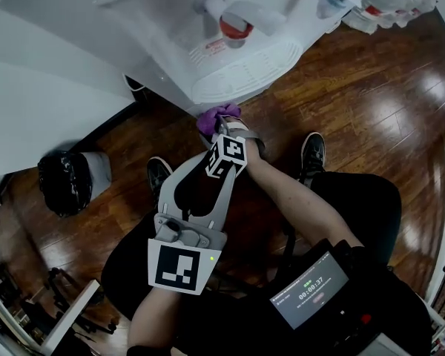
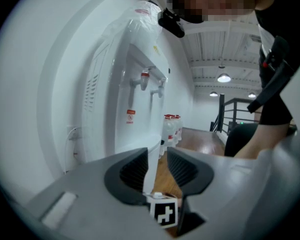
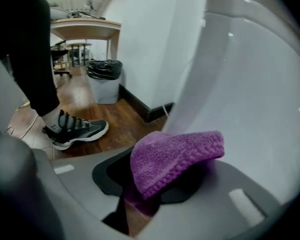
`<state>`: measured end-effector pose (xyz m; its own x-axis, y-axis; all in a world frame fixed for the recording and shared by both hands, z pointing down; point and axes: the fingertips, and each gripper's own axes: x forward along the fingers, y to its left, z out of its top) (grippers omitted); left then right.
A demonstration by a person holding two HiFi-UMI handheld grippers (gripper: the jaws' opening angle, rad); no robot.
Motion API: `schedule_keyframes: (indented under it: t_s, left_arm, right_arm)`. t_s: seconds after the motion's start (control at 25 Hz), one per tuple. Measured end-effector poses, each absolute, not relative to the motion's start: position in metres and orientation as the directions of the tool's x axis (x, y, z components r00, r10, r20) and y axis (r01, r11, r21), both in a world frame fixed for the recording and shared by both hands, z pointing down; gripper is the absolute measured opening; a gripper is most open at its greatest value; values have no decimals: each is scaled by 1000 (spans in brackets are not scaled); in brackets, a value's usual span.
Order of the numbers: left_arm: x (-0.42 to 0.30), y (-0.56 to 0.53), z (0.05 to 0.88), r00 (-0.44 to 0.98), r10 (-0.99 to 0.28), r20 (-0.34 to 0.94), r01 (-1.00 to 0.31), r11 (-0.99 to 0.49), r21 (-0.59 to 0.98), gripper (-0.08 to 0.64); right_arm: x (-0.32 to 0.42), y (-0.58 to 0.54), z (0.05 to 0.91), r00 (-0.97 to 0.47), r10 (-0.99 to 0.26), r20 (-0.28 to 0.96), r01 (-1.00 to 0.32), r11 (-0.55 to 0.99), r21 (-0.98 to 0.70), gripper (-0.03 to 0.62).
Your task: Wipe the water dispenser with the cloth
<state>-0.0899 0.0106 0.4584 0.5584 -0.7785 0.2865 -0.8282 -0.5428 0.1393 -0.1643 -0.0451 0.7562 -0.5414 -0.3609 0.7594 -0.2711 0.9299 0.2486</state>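
Observation:
The white water dispenser (image 1: 237, 73) stands at the top of the head view, its red tap (image 1: 233, 28) over a drip tray. My right gripper (image 1: 221, 124) is shut on a bunched purple cloth (image 1: 216, 116), low on the dispenser's front under the tray. In the right gripper view the cloth (image 3: 175, 156) fills the right gripper (image 3: 160, 184) and lies against the dispenser's white panel (image 3: 250, 84). My left gripper (image 1: 208, 170) hangs back behind the right one; in its own view the left gripper (image 2: 159, 171) has jaws nearly together with nothing between them, facing the dispenser (image 2: 135, 79).
A bin with a black bag (image 1: 65, 180) stands left by the white wall, seen also as the bin (image 3: 104, 76). Water bottles (image 1: 397, 2) are stacked right of the dispenser. The person's shoes (image 1: 311, 153) rest on the wooden floor. A screen device (image 1: 309, 291) sits low right.

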Motion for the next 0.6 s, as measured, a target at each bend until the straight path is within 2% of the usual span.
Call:
schedule_keyframes:
  t_s: [0.12, 0.2, 0.28, 0.44, 0.6]
  left_arm:
    - [-92, 11, 460, 557, -776, 297, -830, -537, 153, 140]
    - [-94, 11, 462, 557, -774, 301, -830, -535, 161, 140]
    - [-93, 10, 464, 560, -771, 303, -828, -536, 164, 140]
    - [-86, 12, 471, 567, -760, 318, -823, -542, 171, 140]
    - [-77, 14, 476, 573, -746, 339, -818, -546, 182, 140]
  right_arm:
    - [-185, -24, 771, -568, -275, 776, -61, 954, 293, 126]
    - [-184, -20, 784, -566, -228, 792, 35, 954, 299, 126]
    - [-163, -29, 798, -545, -205, 813, 32, 964, 265, 126]
    - [-82, -72, 829, -433, -236, 870, -74, 971, 226, 126]
    - [-4, -110, 845, -310, -257, 915, -47, 966, 255, 124]
